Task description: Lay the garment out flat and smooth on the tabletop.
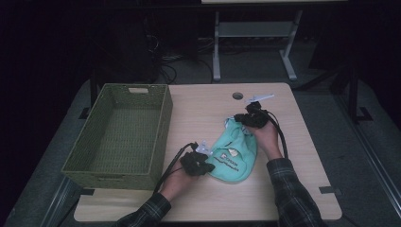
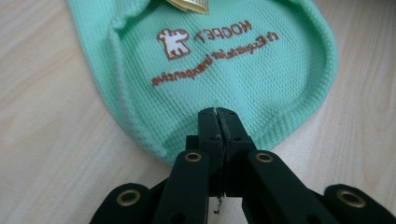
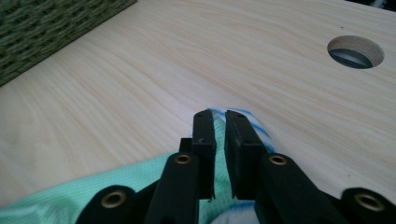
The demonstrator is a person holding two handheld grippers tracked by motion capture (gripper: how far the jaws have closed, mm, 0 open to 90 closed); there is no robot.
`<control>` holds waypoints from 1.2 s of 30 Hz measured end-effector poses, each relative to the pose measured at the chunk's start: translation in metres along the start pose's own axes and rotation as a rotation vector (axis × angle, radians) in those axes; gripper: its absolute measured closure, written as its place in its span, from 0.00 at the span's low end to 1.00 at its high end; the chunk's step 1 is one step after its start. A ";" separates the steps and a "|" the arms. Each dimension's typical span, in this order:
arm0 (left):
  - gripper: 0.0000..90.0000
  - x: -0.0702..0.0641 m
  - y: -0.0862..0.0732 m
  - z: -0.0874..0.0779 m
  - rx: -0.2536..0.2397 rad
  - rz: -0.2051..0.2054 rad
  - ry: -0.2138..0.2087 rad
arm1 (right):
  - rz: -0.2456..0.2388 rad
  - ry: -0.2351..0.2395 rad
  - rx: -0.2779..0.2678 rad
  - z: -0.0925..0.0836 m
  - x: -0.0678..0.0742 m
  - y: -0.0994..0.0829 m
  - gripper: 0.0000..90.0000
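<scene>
A mint-green cloth (image 1: 234, 158) with brown print and a small label lies on the wooden table (image 1: 198, 109). In the left gripper view the cloth (image 2: 219, 60) spreads ahead of my left gripper (image 2: 218, 112), which is shut on its near rounded edge. From above, that left gripper (image 1: 207, 160) sits at the cloth's left side. My right gripper (image 1: 240, 119) is at the cloth's far end. Its jaws stand a little apart in the right gripper view (image 3: 219, 114), with the cloth's blue-and-white striped hem (image 3: 259, 128) between them and green fabric (image 3: 56, 200) below.
A green woven basket (image 1: 163, 123) stands with nothing in it on the table's left side; its wall (image 3: 46, 32) is also visible from the right gripper. A round cable hole (image 1: 238, 96) (image 3: 356, 51) is in the tabletop beyond the cloth. Desk legs and cables stand behind the table.
</scene>
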State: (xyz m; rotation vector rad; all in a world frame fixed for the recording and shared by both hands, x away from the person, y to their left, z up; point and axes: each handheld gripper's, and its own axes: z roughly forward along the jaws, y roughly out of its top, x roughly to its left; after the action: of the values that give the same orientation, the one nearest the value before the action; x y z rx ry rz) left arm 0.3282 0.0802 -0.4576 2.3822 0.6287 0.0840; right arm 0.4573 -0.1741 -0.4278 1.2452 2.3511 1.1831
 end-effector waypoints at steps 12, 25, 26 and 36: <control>1.00 0.009 0.019 -0.012 -0.038 -0.015 0.031 | -0.048 0.001 0.000 -0.041 0.008 -0.022 1.00; 1.00 0.041 0.051 -0.001 -0.064 -0.025 0.077 | -0.068 0.026 0.011 -0.061 0.020 -0.058 1.00; 1.00 0.043 0.053 0.002 -0.064 -0.024 0.081 | -0.065 0.025 0.022 -0.062 0.022 -0.061 1.00; 1.00 0.058 0.064 0.031 -0.014 -0.008 0.095 | -0.053 0.030 0.086 -0.067 0.031 -0.090 1.00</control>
State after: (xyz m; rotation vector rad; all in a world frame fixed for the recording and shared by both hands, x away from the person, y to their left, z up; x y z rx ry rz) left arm 0.4127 0.0461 -0.4480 2.3727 0.6799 0.1983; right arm 0.3498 -0.2151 -0.4470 1.1920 2.4646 1.1023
